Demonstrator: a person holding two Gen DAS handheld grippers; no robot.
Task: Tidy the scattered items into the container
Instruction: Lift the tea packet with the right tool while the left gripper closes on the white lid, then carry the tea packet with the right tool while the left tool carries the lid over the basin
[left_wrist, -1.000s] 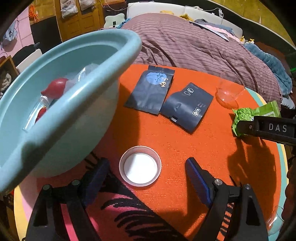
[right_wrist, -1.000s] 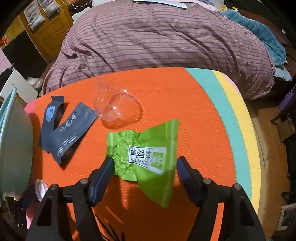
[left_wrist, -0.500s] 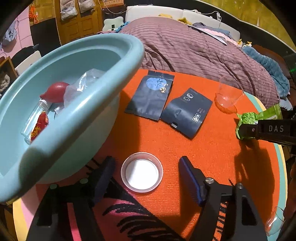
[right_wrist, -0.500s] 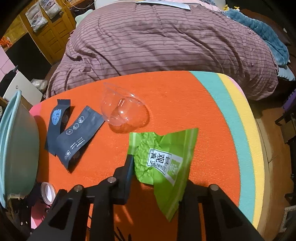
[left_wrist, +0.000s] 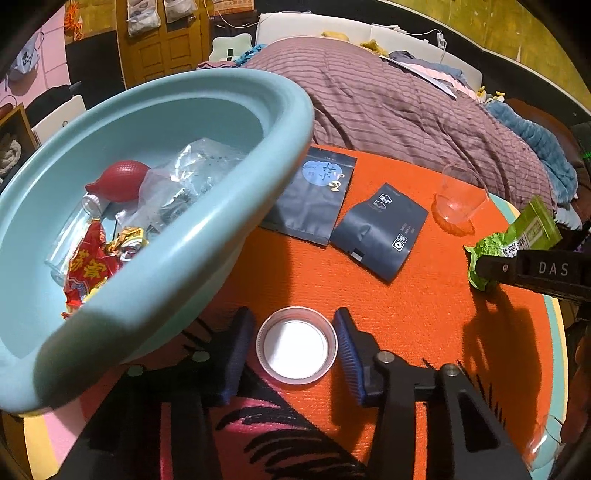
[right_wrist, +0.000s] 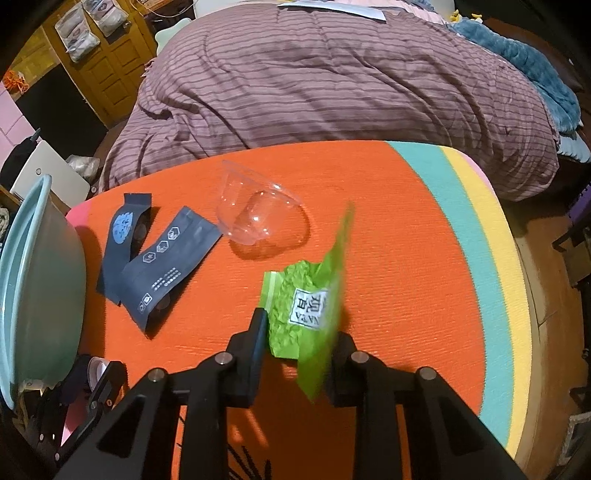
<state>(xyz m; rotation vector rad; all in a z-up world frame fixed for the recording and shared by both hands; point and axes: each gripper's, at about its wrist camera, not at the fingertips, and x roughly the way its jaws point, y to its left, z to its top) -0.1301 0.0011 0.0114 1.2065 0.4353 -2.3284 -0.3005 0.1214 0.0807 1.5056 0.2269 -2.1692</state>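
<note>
A round white lid (left_wrist: 296, 347) lies on the orange mat, between the fingers of my left gripper (left_wrist: 295, 345), which stand close to both its sides. My right gripper (right_wrist: 299, 332) is shut on a crumpled green tea packet (right_wrist: 303, 310) and holds it tilted above the mat; it also shows in the left wrist view (left_wrist: 509, 240). The light blue basin (left_wrist: 207, 229) at left holds a red bulb (left_wrist: 122, 181), wrappers and clear plastic. Two dark blue sachets (left_wrist: 314, 203) (left_wrist: 380, 229) and a clear plastic cup (left_wrist: 458, 199) lie on the mat.
A bed with a striped brown quilt (right_wrist: 332, 81) borders the far side of the mat. The mat's teal and yellow stripes (right_wrist: 476, 236) mark its right edge. A second clear cup (left_wrist: 543, 446) sits near the front right.
My left gripper's fingers have narrowed around the white lid. My right gripper has shut on the green packet and lifted it, tilting it on edge.
</note>
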